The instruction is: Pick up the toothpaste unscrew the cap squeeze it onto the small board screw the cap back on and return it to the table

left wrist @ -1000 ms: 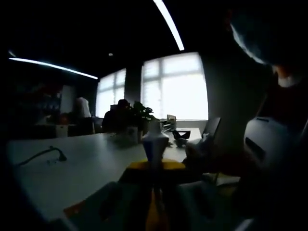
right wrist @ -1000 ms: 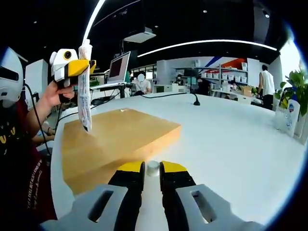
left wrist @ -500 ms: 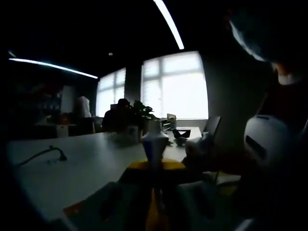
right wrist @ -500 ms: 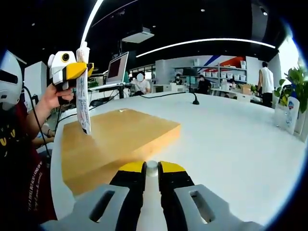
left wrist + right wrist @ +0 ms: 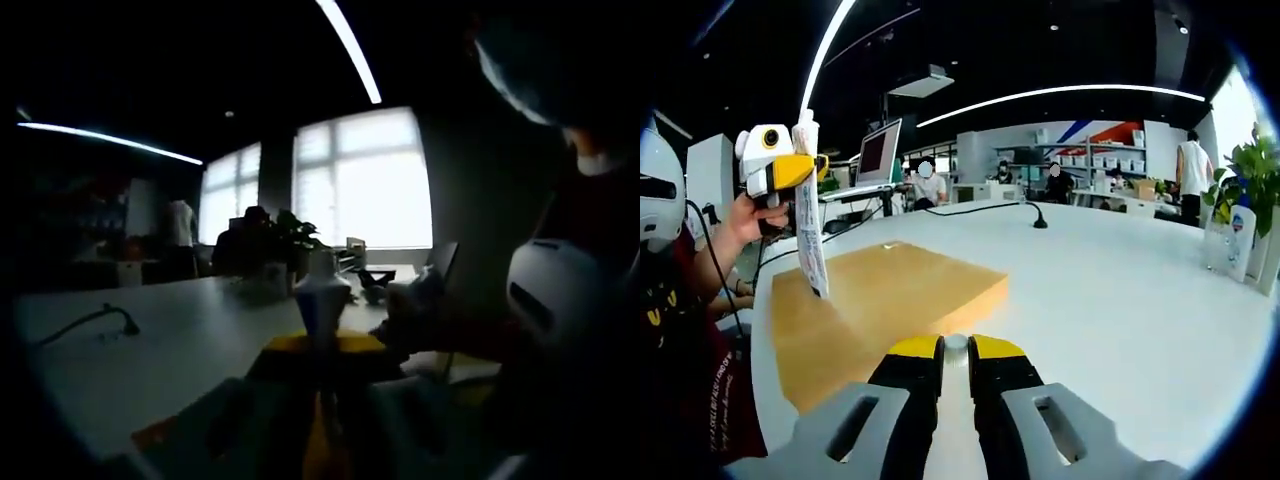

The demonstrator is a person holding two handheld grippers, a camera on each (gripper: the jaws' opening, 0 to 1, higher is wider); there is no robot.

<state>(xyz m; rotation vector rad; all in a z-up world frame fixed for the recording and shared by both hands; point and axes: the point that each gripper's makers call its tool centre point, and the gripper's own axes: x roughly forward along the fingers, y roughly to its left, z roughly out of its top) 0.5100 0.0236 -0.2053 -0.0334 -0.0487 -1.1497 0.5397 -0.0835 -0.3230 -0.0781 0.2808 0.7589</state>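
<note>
Right gripper view, nearest: the right tool (image 5: 956, 352) has its yellow-tipped jaws drawn close together, pinching the small white cap (image 5: 956, 343) between the tips, just above the white counter (image 5: 1110, 300). Beyond the tips lies the small board (image 5: 880, 300), a pale wooden slab resting flat on the counter.

Above the board's left part, the left tool (image 5: 800, 172) is held in the person's hand (image 5: 748, 212), pressed together on the toothpaste (image 5: 810, 215) near its flat upper end. The tube hangs upright, nozzle end down, just above the board surface; contact with the board cannot be told.

Farther back on the counter: a black cable with a stub microphone (image 5: 1038, 217), a laptop (image 5: 878, 155), and at the right edge a white bottle (image 5: 1237, 243) beside a green plant (image 5: 1252, 160). People stand and sit at the rear of the room.

Left gripper view, dim: the tube's white crimped end (image 5: 321, 300) rises from between the left tool's jaws, which are closed on it. The counter (image 5: 170, 340) extends beyond, with bright windows (image 5: 380, 180) at the far wall.
</note>
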